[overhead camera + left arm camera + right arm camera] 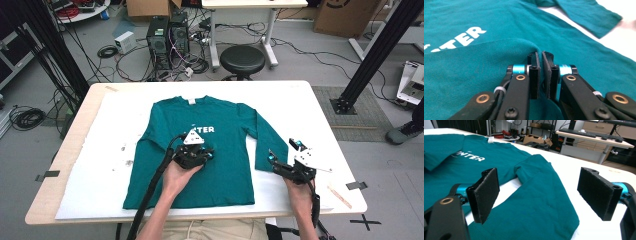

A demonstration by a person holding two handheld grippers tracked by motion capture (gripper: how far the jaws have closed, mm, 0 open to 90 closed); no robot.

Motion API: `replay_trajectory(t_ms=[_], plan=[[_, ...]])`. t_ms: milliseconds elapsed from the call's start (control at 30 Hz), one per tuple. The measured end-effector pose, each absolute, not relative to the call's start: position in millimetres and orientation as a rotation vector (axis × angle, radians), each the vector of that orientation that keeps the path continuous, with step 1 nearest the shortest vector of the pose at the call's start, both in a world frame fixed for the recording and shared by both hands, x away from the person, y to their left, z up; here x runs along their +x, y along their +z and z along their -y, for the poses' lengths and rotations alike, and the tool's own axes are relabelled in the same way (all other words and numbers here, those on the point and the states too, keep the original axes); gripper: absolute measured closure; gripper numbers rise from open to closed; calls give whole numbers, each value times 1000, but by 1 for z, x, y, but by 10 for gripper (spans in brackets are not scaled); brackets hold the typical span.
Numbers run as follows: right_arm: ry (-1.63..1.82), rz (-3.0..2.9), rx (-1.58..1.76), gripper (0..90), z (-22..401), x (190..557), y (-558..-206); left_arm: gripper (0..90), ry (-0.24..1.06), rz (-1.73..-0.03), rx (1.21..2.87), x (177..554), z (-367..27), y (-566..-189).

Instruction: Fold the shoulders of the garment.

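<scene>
Right now the left gripper is pinched on a fold of the teal shirt mid-chest (sleeve folded in, prob.); right gripper, jaws wide, empty, hovers w/ the other sleeve just ahead, running away from it, so it's nearer.

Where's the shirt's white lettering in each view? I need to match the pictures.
High view: lettering on the shirt's chest, just above the left tool.
Left gripper view: lettering at upper left.
Right gripper view: lettering at upper left.
Shared landmark: the shirt's outstretched sleeve.
</scene>
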State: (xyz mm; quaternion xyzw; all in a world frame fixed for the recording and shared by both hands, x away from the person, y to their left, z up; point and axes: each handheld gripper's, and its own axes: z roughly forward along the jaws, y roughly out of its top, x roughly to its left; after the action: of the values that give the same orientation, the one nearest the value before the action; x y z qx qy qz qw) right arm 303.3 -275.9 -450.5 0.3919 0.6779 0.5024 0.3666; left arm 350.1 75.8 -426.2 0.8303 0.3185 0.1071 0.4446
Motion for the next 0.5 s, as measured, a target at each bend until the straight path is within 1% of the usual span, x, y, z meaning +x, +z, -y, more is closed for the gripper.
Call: replay_trajectory(t_ms=[67, 133, 200, 233, 367, 500], plan=[[1290, -1742, 1005, 181, 276, 303, -451, 840, 270, -784, 2081, 349, -72, -429], [1288, -1741, 1003, 181, 276, 304, -451, 814, 257, -788, 2090, 350, -71, -432], [1286, -1741, 994, 181, 276, 304, -451, 680, 270, -794, 2071, 350, -71, -431], [1285, -1741, 991, 181, 276, 304, -451, 630, 287, -797, 2059, 350, -72, -430], [1284, -1739, 991, 181, 276, 303, -451, 490, 362, -813, 2004, 348, -84, -419], [1294, -1730, 997, 181, 276, 302, -451, 483, 400, -830, 1979, 345, -108, -409]])
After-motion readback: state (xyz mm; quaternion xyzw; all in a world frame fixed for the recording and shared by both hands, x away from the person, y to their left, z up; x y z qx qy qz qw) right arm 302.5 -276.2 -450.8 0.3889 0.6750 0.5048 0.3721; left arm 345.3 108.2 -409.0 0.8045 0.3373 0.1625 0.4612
